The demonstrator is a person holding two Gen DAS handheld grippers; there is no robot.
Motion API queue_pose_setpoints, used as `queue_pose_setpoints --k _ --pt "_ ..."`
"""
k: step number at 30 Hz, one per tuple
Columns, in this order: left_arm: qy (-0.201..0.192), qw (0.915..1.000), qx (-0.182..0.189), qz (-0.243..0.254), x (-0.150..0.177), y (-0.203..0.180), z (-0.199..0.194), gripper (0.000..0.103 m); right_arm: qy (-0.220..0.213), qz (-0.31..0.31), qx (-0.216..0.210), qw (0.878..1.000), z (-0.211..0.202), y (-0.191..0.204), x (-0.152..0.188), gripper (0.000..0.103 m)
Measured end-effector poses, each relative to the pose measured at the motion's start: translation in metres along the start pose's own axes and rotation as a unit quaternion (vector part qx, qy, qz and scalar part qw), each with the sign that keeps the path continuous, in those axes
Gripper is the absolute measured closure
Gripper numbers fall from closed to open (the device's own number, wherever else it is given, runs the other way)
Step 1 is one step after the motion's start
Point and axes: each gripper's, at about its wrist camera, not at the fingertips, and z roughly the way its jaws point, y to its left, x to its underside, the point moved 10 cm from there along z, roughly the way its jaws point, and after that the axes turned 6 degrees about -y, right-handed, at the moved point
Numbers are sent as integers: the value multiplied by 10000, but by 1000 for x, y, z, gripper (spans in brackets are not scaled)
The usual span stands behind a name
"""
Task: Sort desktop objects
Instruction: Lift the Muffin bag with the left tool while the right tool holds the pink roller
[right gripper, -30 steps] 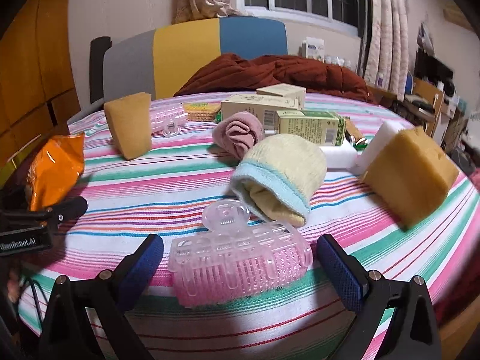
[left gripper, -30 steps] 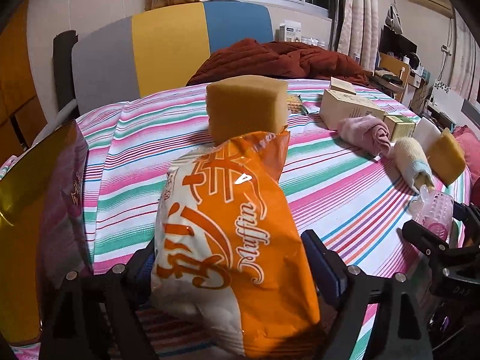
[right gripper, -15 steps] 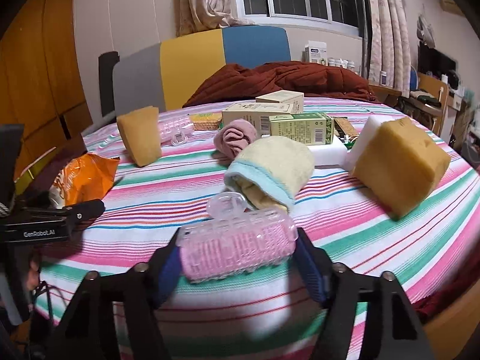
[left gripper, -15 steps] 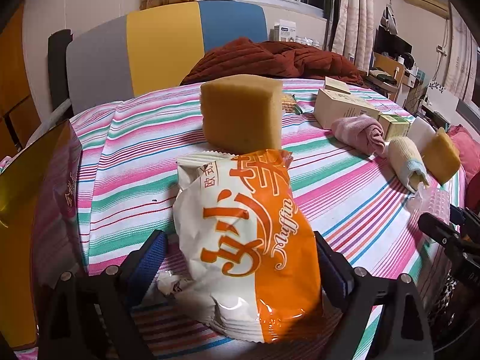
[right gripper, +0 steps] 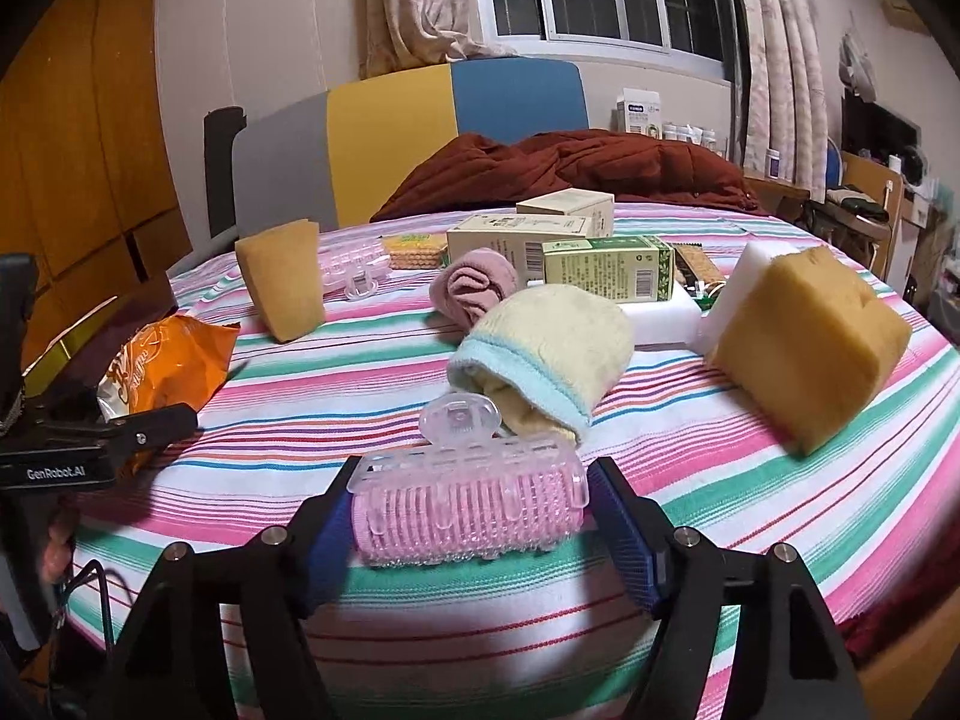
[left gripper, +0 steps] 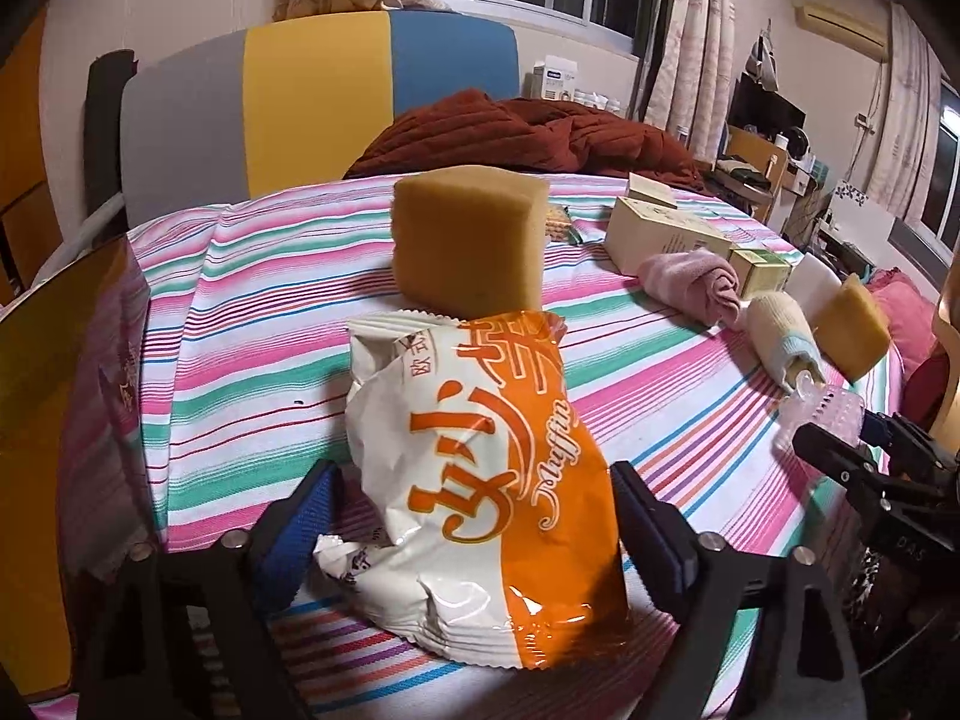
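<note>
A: Hair roller point(right gripper: 468, 510) — what has changed?

B: It has just been closed on endwise by the jaws of the right gripper point(right gripper: 471, 531), from wide open, and is held just above the striped desk point(right gripper: 780, 510). Sorting can proceed.

A: And the poses?

B: Both grippers are tilted downward. The muffin packet point(left gripper: 480, 480) is flanked by the left gripper point(left gripper: 474, 528), jaws wide, contact unclear.

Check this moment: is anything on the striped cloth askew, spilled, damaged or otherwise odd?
Nothing is spilled or visibly broken. The muffin packet between the left gripper's pads is crumpled and creased. The yellow towel roll is loose, its inner layers poking out. The right gripper is closed on the pink hair roller.
</note>
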Motion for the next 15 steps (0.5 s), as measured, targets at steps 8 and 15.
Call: queue_pose_setpoints --k 8,15 --pt "-50 10000 5 -34 0 -2 -5 29 -29 -165 -83 9998 -3 11 -3 36" --pt "-108 9999 -117 57 1 -7 -14 31 -11 -162 -299 9994 -7 25 -7 36"
